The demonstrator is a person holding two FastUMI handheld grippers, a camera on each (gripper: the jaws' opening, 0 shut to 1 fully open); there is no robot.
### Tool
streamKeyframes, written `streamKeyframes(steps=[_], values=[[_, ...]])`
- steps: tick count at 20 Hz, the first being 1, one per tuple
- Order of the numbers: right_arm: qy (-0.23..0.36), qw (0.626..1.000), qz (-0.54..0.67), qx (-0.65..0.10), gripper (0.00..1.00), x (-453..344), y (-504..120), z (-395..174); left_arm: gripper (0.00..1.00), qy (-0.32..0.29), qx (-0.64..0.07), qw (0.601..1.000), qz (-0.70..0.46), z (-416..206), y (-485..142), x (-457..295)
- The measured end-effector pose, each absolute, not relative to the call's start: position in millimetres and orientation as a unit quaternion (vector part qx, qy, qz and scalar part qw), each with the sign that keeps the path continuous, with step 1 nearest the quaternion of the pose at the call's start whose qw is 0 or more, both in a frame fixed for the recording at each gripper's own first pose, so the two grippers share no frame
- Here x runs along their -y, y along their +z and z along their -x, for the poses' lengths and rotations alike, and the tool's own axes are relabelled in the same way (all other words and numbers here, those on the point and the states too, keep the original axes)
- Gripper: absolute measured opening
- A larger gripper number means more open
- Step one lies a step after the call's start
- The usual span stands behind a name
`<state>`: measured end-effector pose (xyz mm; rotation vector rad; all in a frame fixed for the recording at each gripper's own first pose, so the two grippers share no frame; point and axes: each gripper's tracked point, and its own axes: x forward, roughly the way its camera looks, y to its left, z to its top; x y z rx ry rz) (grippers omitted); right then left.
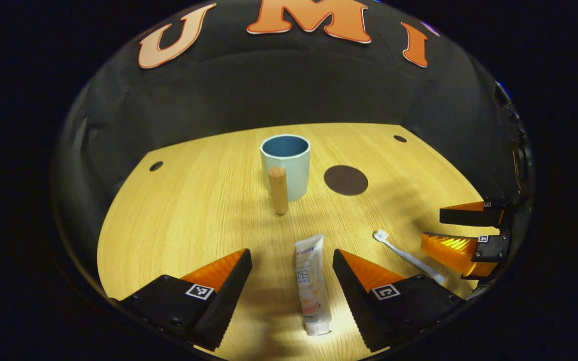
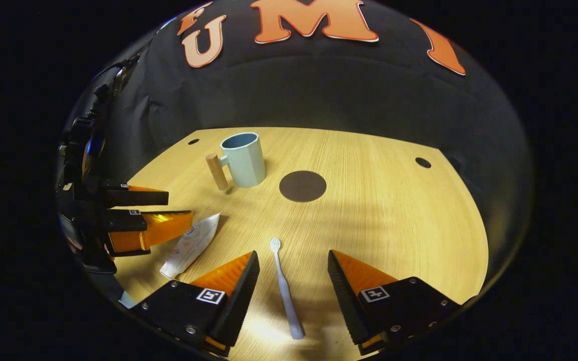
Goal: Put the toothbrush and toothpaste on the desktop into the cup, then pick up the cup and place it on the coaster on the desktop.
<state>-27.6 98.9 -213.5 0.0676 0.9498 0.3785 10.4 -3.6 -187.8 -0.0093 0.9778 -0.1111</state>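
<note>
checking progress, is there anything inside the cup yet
The visible upper inside of the cup shows only bare wall; its bottom is hidden by the rim. The toothpaste and toothbrush still lie on the desk.

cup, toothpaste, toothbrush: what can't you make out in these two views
- Cup: its bottom inside, hidden by its own wall in both views.
- Toothpaste: near end hidden behind the right gripper's finger, right gripper view.
- Toothbrush: handle end hidden behind a finger, left gripper view.

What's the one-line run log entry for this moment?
left gripper: open, straddling toothpaste | right gripper: open, straddling toothbrush | cup: empty, on desktop | coaster: bare | nothing grasped
</note>
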Motion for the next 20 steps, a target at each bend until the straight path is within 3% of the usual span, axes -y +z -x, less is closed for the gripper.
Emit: streamKeyframes(steps=[8, 9, 10, 11, 14, 17, 19, 20], values=[[0.234, 0.818, 0.004, -0.526, 0.65, -111.7, -235.9, 45.2, 0.96, -0.063, -0.558, 0.828, -0.009, -6.9, -192.4, 5.7], [0.241, 0.812, 0.012, -0.531, 0.59, -113.5, -239.3, 46.5, 0.96, -0.067, -0.566, 0.822, -0.012, -6.9, -192.4, 5.8], [0.245, 0.806, 0.018, -0.538, 0.64, -114.5, -243.4, 47.4, 1.0, -0.065, -0.574, 0.816, -0.017, -7.8, -191.9, 4.9], [0.241, 0.801, 0.02, -0.547, 0.63, -114.2, -247.3, 46.3, 0.89, -0.066, -0.581, 0.811, -0.019, -5.0, -192.9, 7.8], [0.235, 0.792, 0.028, -0.563, 0.62, -115.0, -257.7, 46.7, 0.86, -0.069, -0.598, 0.799, -0.017, 0.7, -197.5, 14.8], [0.231, 0.788, 0.026, -0.571, 0.42, -120.1, -259.7, 45.7, 0.77, -0.07, -0.606, 0.792, -0.02, 2.7, -198.7, 18.2], [0.223, 0.787, 0.011, -0.576, 0.34, -121.9, -260.8, 43.8, 0.64, -0.066, -0.611, 0.788, -0.017, 3.2, -198.5, 20.5], [0.223, 0.787, 0.013, -0.575, 0.29, -122.5, -261.1, 43.2, 0.65, -0.062, -0.614, 0.787, -0.016, 3.9, -197.9, 20.1]])
